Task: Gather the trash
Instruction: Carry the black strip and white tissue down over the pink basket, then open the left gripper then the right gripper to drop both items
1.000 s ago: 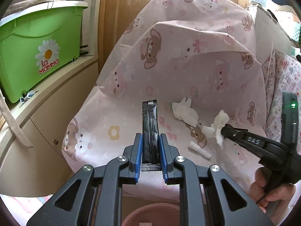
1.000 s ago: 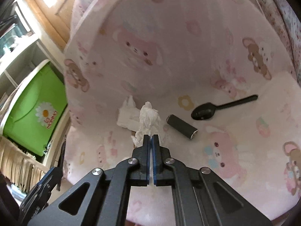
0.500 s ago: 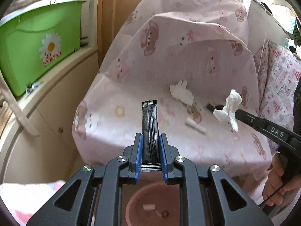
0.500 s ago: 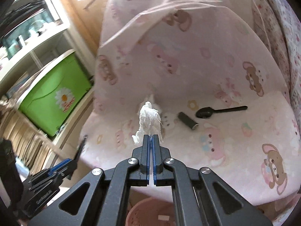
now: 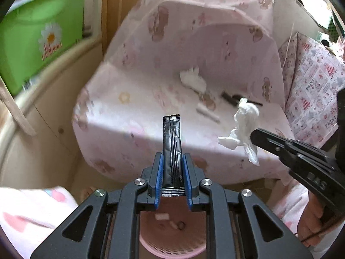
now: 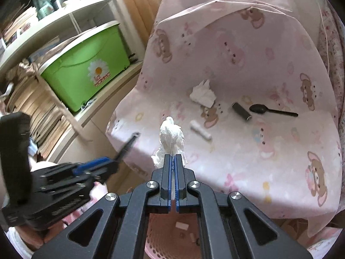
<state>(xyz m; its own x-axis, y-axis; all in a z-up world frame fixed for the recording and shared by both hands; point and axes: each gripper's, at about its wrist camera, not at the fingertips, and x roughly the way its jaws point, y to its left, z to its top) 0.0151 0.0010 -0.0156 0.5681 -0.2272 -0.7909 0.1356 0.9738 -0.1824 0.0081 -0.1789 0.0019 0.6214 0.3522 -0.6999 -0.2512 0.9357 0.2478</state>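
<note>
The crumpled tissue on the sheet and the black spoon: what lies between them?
In the right wrist view, a dark roll lies between the crumpled tissue and the black spoon.

We see a black sachet, flat and ribbed, standing upright between the left jaws above the pink basket. A crumpled white tissue is pinched in the right jaws, also over the basket, which already contains a few small scraps. On the pink bear-print sheet lie a second crumpled tissue, a small white roll, a dark cylinder and a black spoon, all apart
</note>
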